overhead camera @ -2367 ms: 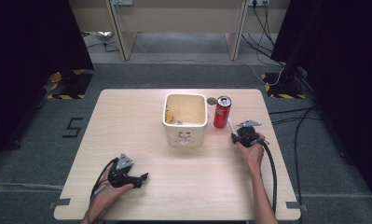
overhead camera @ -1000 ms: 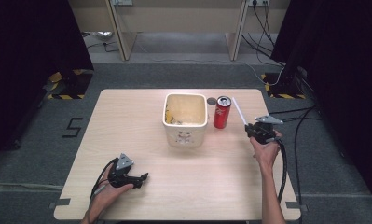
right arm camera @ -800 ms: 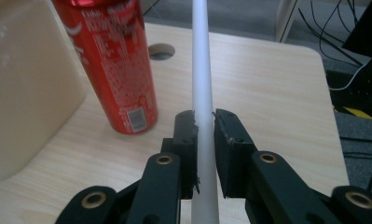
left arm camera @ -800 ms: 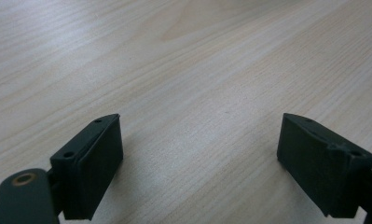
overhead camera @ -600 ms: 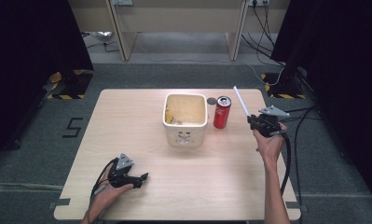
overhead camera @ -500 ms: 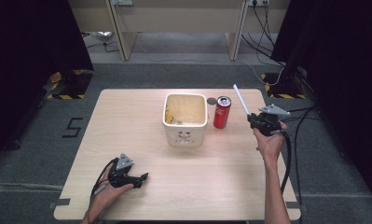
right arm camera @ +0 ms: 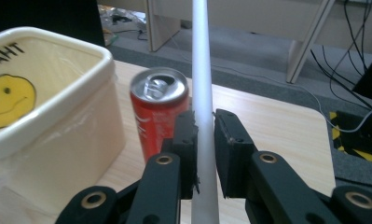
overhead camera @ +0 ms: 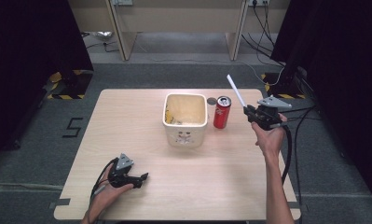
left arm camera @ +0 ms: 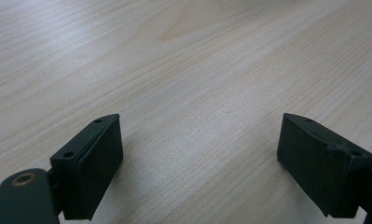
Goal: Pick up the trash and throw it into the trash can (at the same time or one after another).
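My right gripper (overhead camera: 250, 112) (right arm camera: 203, 126) is shut on a white straw (overhead camera: 236, 91) (right arm camera: 202, 70), held in the air to the right of a red drink can (overhead camera: 222, 112) (right arm camera: 159, 112). The straw slants up and away to the left from the jaws. The can stands upright with its top opened, next to a cream tub (overhead camera: 185, 119) (right arm camera: 44, 112) with a smiley face on its side. My left gripper (overhead camera: 141, 178) (left arm camera: 200, 163) rests on the table (overhead camera: 127, 121) at the front left, jaws wide open over bare wood.
A small dark round thing (overhead camera: 211, 100) lies on the table behind the can. Black cables trail from both grippers. Table legs and cables stand on the grey floor beyond the far edge, with dark curtains at both sides.
My right gripper has risen with the straw and drifted slightly right, away from the can. The left gripper has stayed put.
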`<act>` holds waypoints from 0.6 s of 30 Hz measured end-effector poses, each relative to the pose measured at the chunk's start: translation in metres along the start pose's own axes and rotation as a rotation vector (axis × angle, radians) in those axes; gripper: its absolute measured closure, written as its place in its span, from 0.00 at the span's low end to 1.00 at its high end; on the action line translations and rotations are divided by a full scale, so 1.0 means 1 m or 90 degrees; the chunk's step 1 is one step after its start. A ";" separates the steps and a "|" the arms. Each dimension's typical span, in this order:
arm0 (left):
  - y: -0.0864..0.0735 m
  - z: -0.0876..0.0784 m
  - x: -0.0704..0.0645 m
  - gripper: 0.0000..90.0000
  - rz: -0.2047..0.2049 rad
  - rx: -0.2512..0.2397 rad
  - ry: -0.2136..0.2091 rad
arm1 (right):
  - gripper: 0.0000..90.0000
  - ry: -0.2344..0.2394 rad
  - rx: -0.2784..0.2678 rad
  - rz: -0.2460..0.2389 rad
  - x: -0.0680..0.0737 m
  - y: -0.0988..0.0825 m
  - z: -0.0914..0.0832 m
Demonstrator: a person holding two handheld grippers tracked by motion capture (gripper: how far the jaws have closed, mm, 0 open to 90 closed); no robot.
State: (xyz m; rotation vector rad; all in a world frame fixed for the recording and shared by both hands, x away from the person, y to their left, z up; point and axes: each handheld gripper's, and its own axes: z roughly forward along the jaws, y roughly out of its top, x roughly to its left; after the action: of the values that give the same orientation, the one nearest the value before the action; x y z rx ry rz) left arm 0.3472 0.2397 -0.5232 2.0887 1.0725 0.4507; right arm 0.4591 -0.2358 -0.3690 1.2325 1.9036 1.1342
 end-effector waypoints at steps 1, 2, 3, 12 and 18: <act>0.000 0.000 0.000 0.15 0.000 0.000 0.000 | 0.88 0.002 -0.003 -0.002 0.002 0.002 -0.001; 0.000 0.000 0.000 0.15 0.000 0.000 0.000 | 0.88 0.007 -0.004 -0.006 0.004 0.006 -0.001; 0.000 0.000 0.000 0.15 0.000 0.000 0.000 | 0.88 0.008 -0.005 -0.011 0.007 0.009 -0.001; 0.000 0.000 0.000 0.15 0.001 0.001 0.000 | 0.88 0.037 -0.002 -0.032 0.026 0.022 0.009; 0.000 0.000 0.000 0.15 -0.004 -0.002 -0.001 | 0.88 0.050 -0.004 -0.040 0.036 0.030 0.015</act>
State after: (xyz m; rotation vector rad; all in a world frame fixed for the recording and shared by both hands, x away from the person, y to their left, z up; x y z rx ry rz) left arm 0.3471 0.2394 -0.5234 2.0820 1.0763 0.4474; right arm 0.4699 -0.1912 -0.3508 1.1329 1.9812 1.1702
